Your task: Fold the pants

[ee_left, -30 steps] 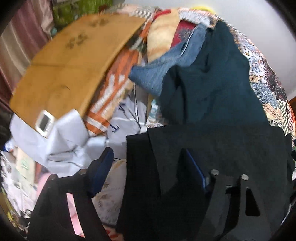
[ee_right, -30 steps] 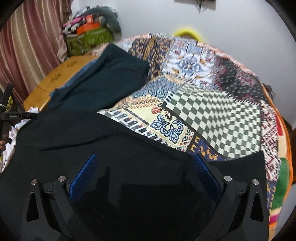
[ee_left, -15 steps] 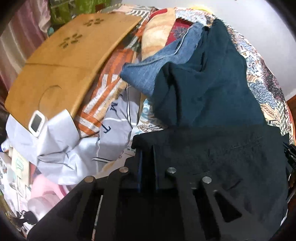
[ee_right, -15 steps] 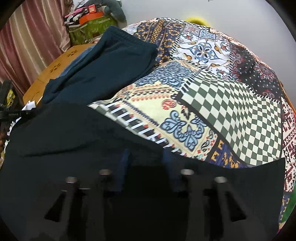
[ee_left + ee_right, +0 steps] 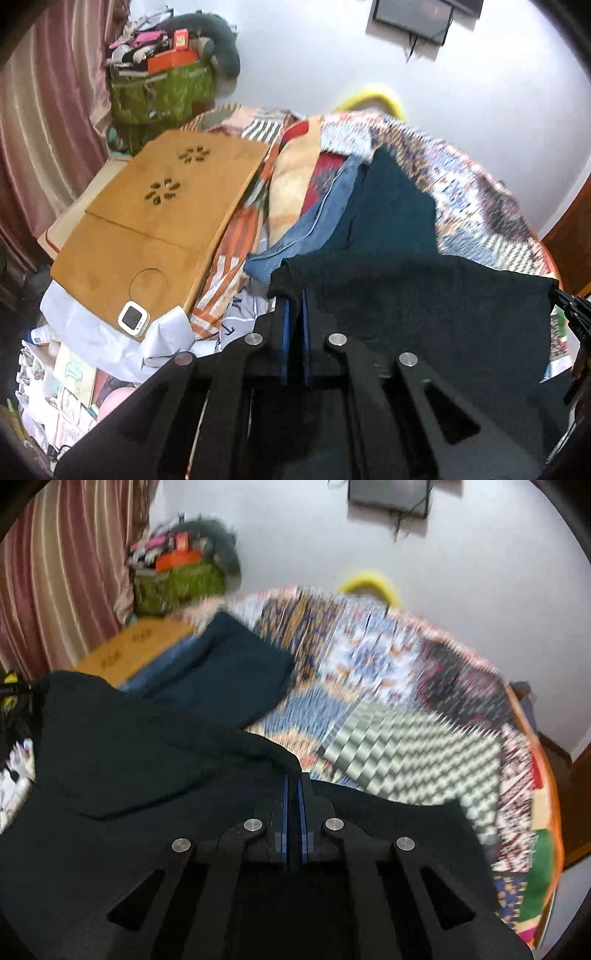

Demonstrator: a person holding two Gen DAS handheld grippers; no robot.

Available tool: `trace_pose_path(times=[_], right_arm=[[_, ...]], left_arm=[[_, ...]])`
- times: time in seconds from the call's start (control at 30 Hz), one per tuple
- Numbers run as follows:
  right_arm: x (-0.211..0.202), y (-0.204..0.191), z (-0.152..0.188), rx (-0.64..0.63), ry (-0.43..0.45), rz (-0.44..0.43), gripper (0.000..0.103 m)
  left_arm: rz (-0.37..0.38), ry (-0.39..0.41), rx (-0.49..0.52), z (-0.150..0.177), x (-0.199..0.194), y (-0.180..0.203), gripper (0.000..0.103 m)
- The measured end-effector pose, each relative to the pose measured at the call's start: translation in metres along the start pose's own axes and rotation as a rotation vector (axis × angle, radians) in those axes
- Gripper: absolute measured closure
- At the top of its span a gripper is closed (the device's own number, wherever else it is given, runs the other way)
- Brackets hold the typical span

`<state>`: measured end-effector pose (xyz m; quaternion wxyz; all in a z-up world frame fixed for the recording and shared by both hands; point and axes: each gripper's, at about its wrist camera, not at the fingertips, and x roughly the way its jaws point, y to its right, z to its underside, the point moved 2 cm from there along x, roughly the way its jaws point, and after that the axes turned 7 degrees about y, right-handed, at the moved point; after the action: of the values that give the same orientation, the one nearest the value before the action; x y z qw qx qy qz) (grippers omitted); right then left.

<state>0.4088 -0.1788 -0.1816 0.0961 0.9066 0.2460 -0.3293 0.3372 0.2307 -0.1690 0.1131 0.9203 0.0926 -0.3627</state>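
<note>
Pants (image 5: 424, 314) up off the quilt (image 5: 406, 738), one edge clamped in both left gripper (image 5: 293, 306) and right gripper (image 5: 293, 786), jaws just closed on cloth — lift for the fold; next, likely carry across, level.

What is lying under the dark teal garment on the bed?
Under the dark teal garment lie blue jeans, showing at its left edge, and the patchwork bedcover. How far the jeans extend beneath is covered.
</note>
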Motion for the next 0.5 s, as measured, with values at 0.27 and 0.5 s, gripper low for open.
trace_pose_path(times=[0.27, 0.5], right_arm=[[-0.067, -0.017, -0.001, -0.040, 0.072, -0.001, 0.099], [-0.119, -0.034, 0.032, -0.054, 0.070, -0.035, 0.099]], left_arm=[[0.037, 0.038, 0.017, 0.018, -0.057, 0.005, 0.099], [0.049, 0.025, -0.017, 0.070, -0.106, -0.017, 0.101]])
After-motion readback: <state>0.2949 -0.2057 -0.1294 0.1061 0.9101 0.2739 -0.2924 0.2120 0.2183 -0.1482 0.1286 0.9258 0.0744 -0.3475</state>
